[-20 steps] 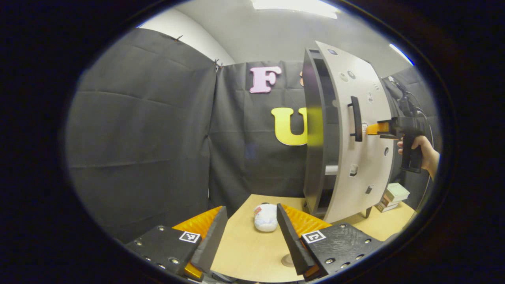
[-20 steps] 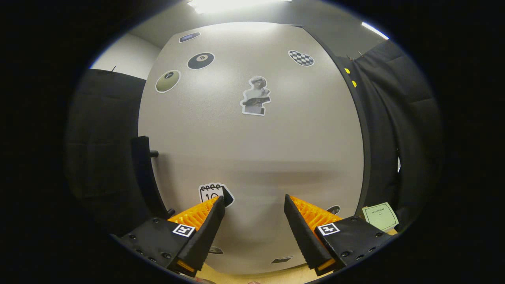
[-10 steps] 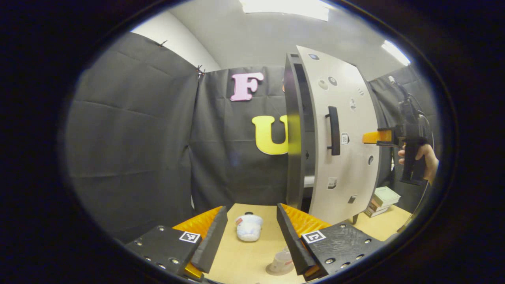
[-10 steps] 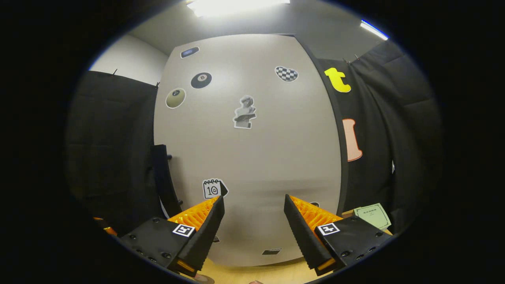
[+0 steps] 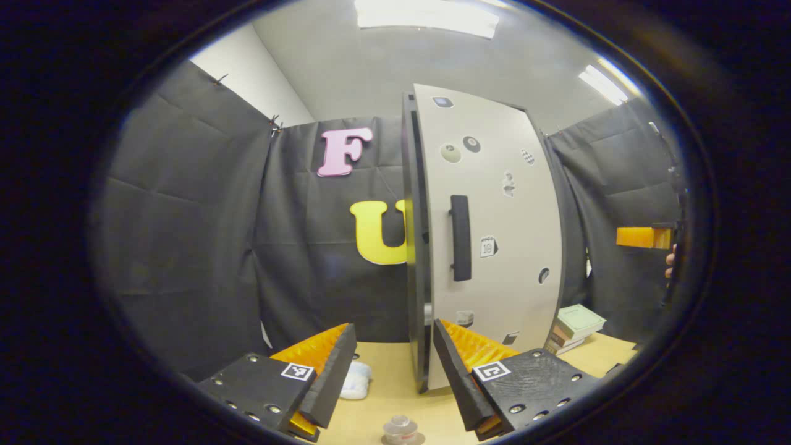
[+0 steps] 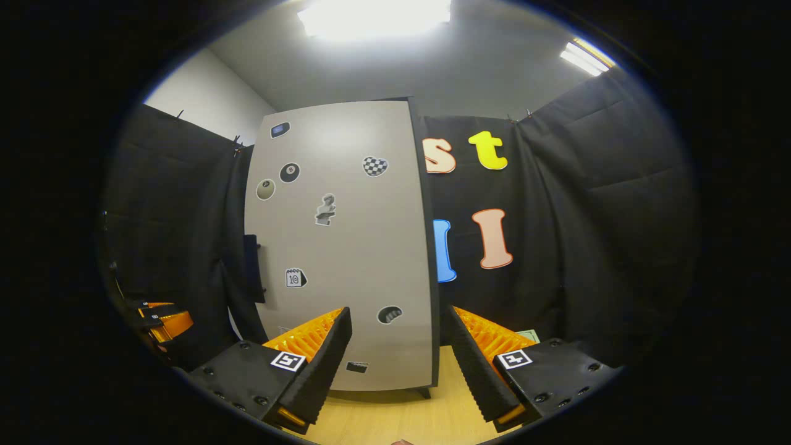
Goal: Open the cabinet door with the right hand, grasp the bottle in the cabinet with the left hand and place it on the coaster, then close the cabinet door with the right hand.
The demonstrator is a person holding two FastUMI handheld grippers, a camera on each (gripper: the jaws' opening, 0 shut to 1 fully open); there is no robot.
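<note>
The cabinet (image 5: 418, 259) stands on the wooden table with its pale stickered door (image 5: 494, 210) swung flat against the dark body. The door's black handle (image 5: 460, 238) is free. A small clear bottle (image 5: 400, 426) stands upright on a round coaster (image 5: 386, 439) at the bottom edge of the left gripper view, just below my open left gripper (image 5: 392, 364). My right gripper (image 6: 395, 352) is open and well back from the door (image 6: 346, 247), with its handle (image 6: 252, 269) off to the left. From the left gripper view, the right gripper (image 5: 642, 237) hangs far right, held by a hand (image 5: 670, 267).
A white soft toy (image 5: 358, 380) lies on the table (image 5: 395, 395) left of the cabinet foot. A stack of books (image 5: 571, 327) sits right of the cabinet, its green cover (image 6: 529, 335) peeking past my right finger. The left gripper (image 6: 162, 321) shows at the left edge.
The door has swung from ajar to flat against the cabinet. My right gripper has drawn back from the door. The left gripper view has shifted, bringing the bottle nearer its bottom centre.
</note>
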